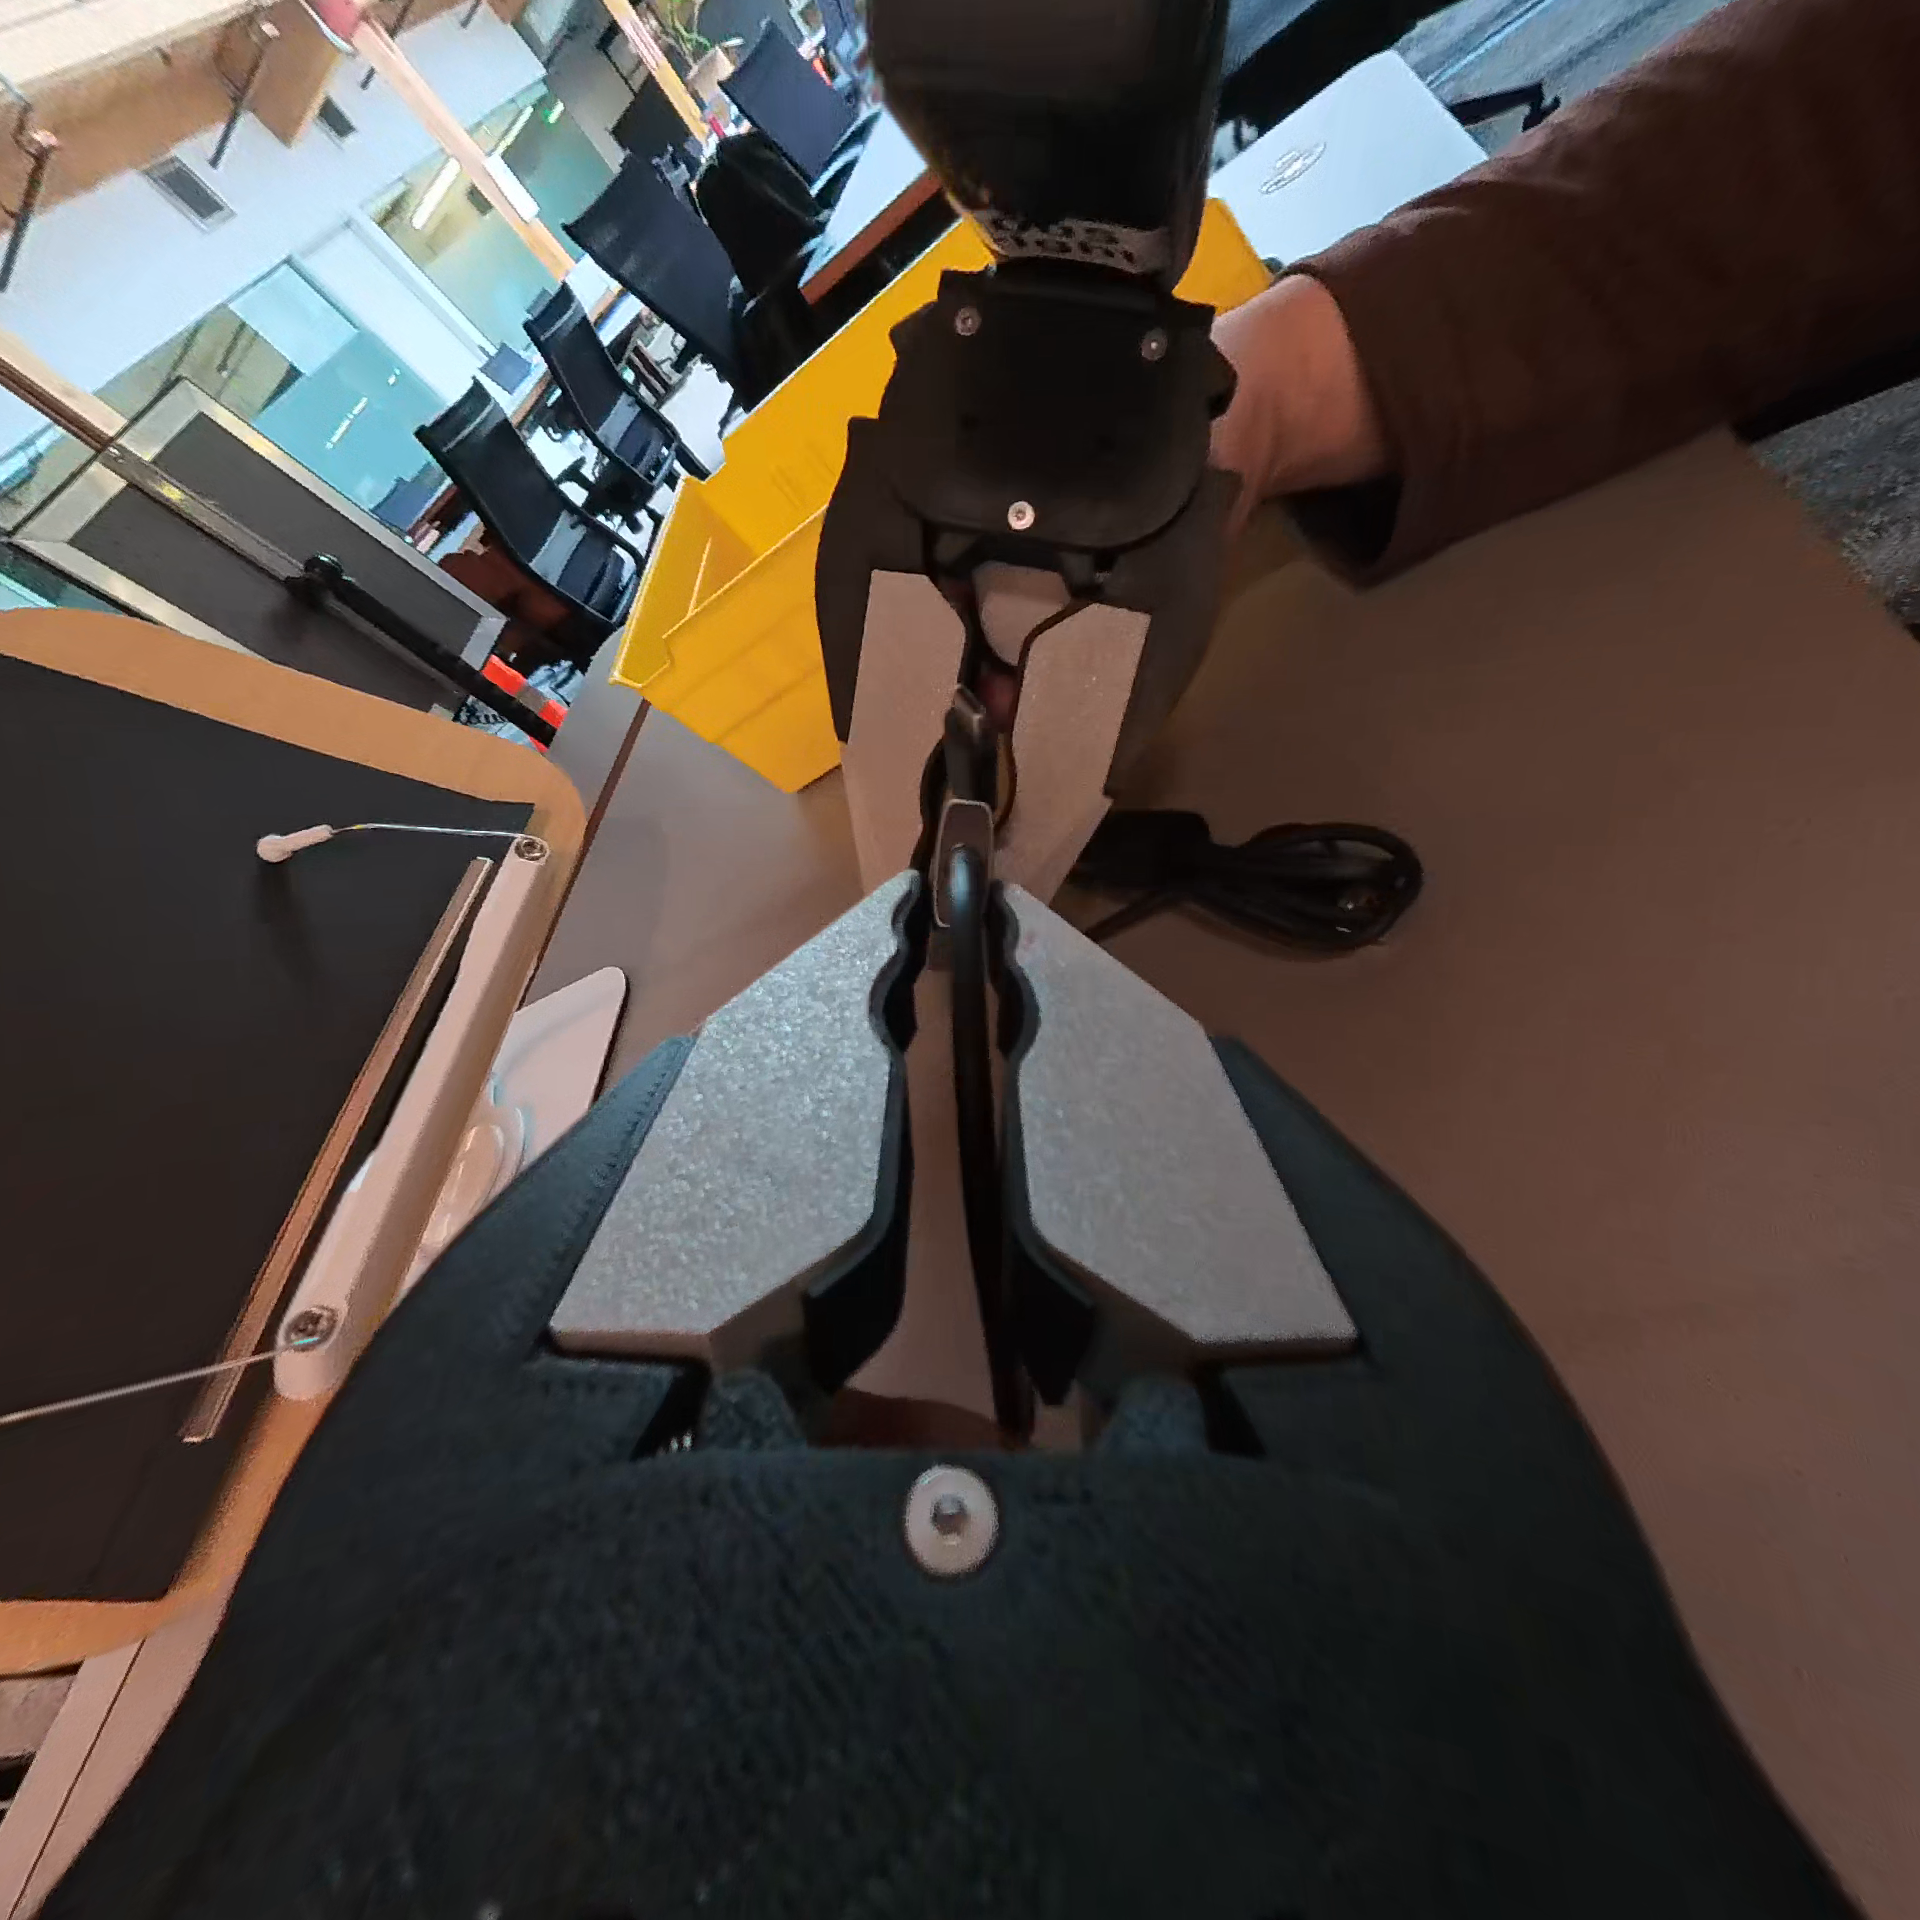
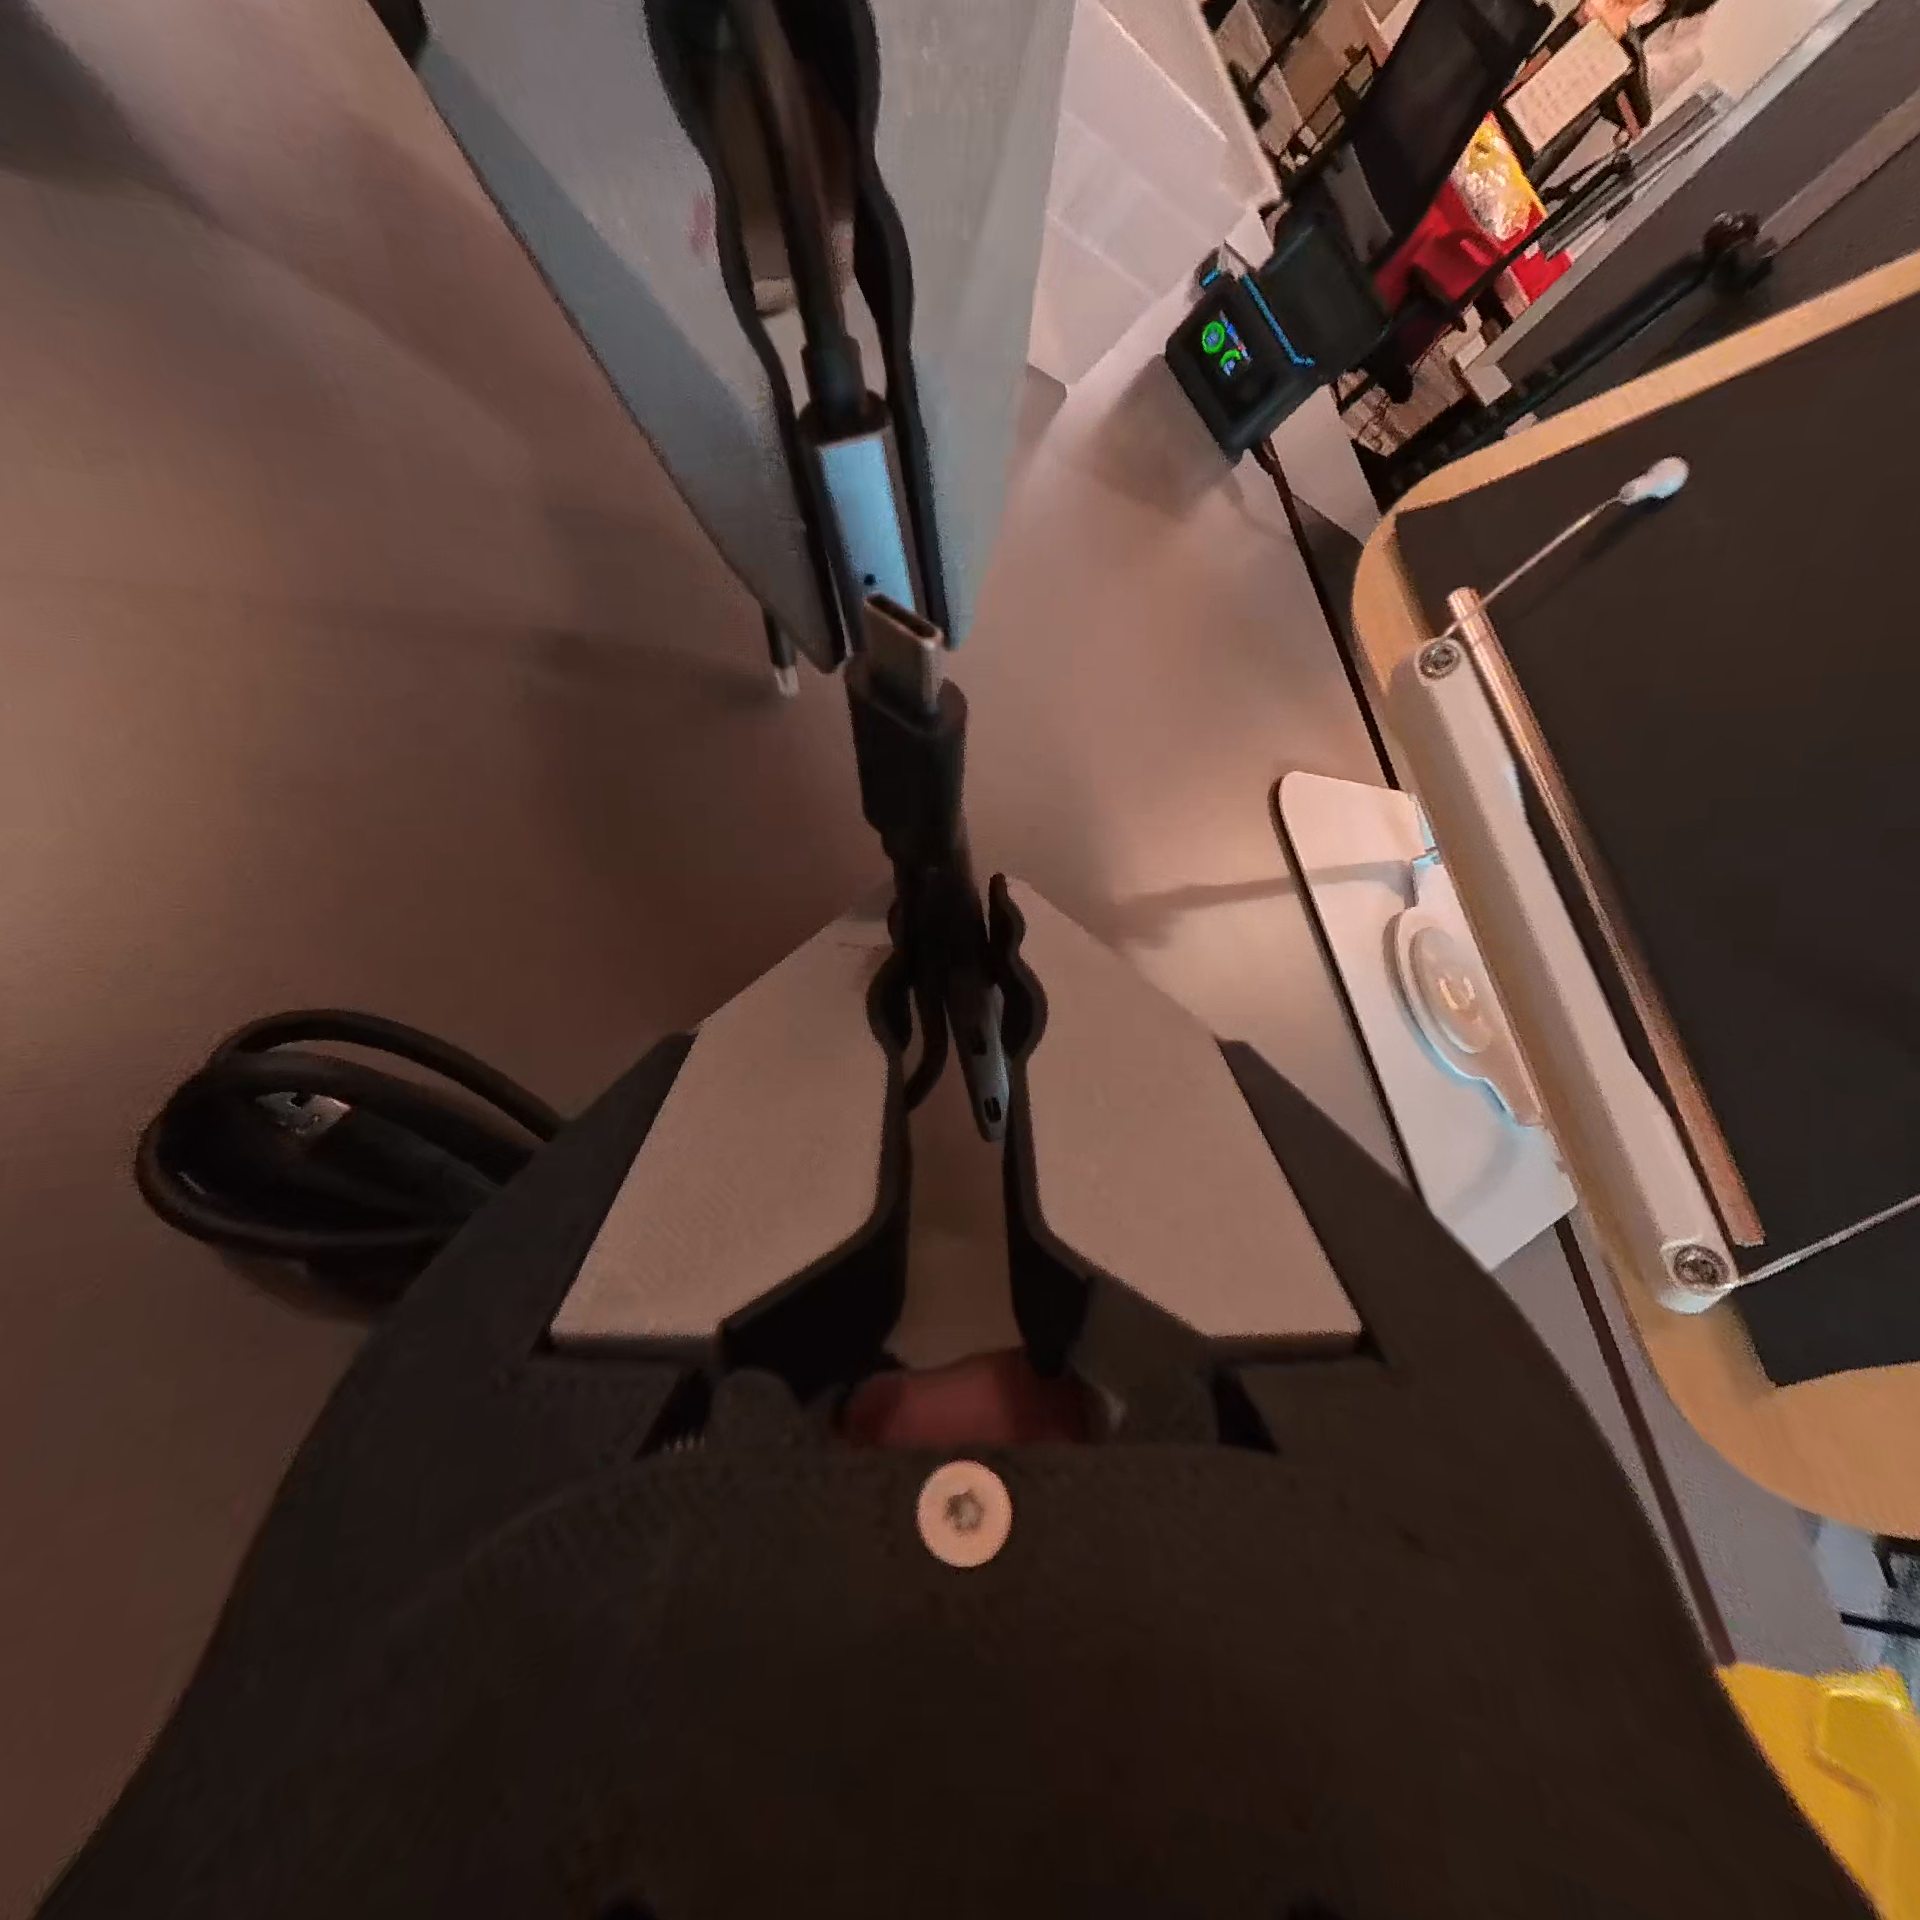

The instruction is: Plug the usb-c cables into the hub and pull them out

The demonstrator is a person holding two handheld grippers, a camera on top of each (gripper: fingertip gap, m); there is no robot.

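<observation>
The bench has a plain matte beige top. At its far edge sits a yellow bin. Off its left edge stands a black board with a rounded wood rim, and a white bracket runs along the board's near side. Beyond, rows of black chairs stand at long desks. Glass partitions and white walls take daylight, and wooden beams cross overhead. Grey carpet shows past the bench's right edge.

My left jaws pinch the slim silver metal hub; the black usb-c cable's plug sits at its port, metal tip showing.
</observation>
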